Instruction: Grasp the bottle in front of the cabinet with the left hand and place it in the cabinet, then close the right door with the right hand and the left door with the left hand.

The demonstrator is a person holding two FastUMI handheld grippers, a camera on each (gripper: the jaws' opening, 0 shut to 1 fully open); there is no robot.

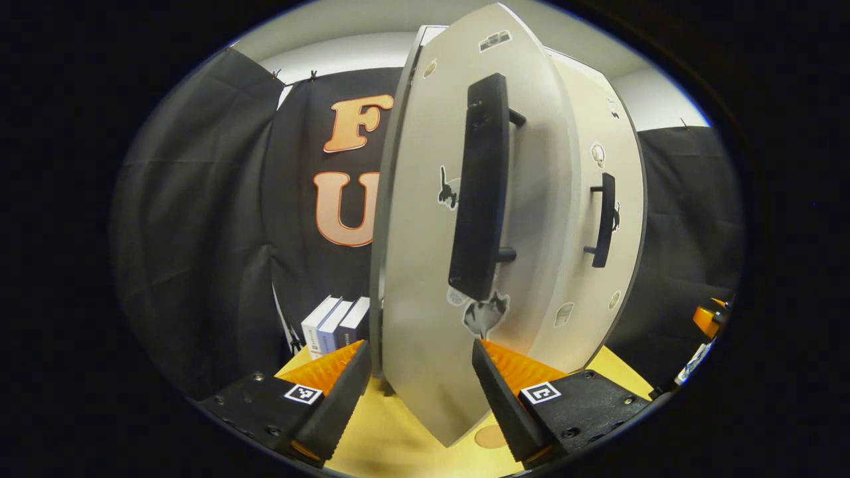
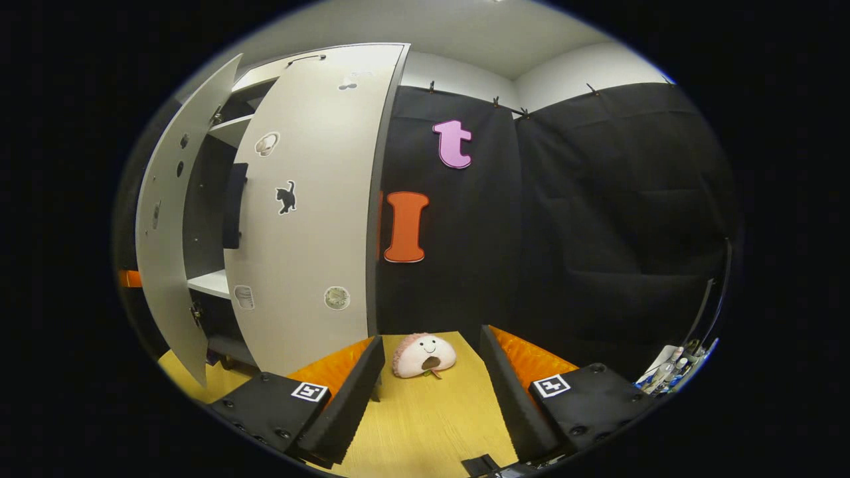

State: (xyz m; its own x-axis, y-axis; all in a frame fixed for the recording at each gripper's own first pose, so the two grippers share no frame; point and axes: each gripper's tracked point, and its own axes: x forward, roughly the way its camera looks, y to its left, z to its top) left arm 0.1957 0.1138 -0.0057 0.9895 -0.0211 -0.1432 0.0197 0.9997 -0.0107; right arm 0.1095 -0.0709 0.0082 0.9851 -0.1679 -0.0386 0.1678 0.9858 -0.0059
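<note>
Pale grey laminate fills the middle of the left gripper view: the cabinet's left door [image 1: 425, 265], seen nearly edge-on and standing ajar, with its long black bar handle [image 1: 479, 189] facing me. Behind it lies the right door [image 1: 601, 219], flat against the cabinet, carrying a smaller-looking black handle [image 1: 603, 219]. My left gripper [image 1: 422, 392] has its fingers spread wide, one on each side of the left door's lower edge; I cannot tell whether either finger touches the panel. Three upright books with white and blue spines [image 1: 334, 324] stand on the table left of the cabinet.

The right gripper view shows the same white cabinet [image 2: 212, 133] from its other flank (the left door [image 2: 166, 226] swung outward, shelves visible through the gap). The right door [image 2: 312, 199] sits closed, dotted with small stickers. The bottle is not something I can make out inside the dark interior. My right gripper [image 2: 431, 392] hangs with fingers apart, gripping nothing, well clear of the cabinet. Between them, farther off, a pink and cream plush toy with a smiling face [image 2: 424, 355] lies on the yellow wooden tabletop [image 2: 425, 425]. Black cloth lines the booth, with white wall above.
</note>
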